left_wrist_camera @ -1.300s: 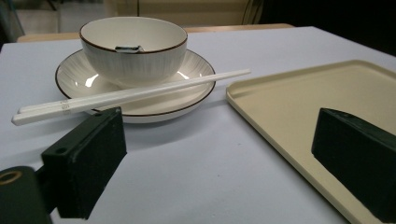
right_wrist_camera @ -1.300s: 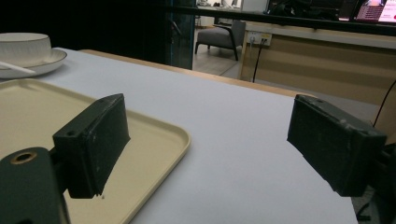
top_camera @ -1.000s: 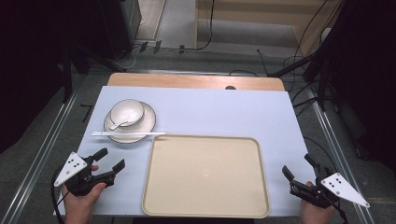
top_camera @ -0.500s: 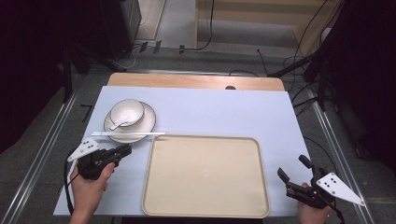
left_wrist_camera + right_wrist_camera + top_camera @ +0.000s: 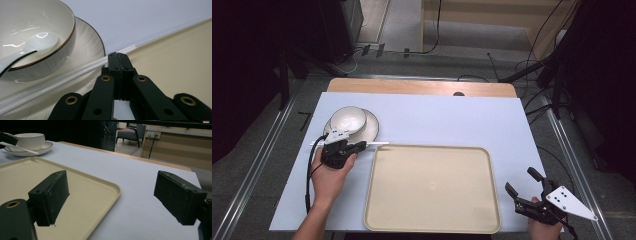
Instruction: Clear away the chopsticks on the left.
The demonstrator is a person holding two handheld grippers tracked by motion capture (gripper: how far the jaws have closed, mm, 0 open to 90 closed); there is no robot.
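From the high view, the left gripper (image 5: 358, 146) sits at the near edge of the plate (image 5: 371, 129), over the white chopsticks (image 5: 379, 144) that lie across the worktop (image 5: 452, 117) between plate and tray (image 5: 432, 187). A bowl (image 5: 348, 120) stands on the plate. The right gripper (image 5: 523, 182) hovers well apart, off the tray's near right corner, with its fingers spread.

In the left gripper view, the fingers (image 5: 113, 66) are pressed together, their tips at the chopsticks (image 5: 75, 72); whether the sticks are pinched I cannot tell. A spoon (image 5: 37, 45) rests in the bowl (image 5: 37, 30). The chopsticks look thin, stiff, light and glossy, so likely slippery; a hold near the middle, across both sticks, should keep them from swinging or splitting.

In the right gripper view, the open fingers (image 5: 50, 195) frame the tray's corner (image 5: 110, 187) and bare worktop.
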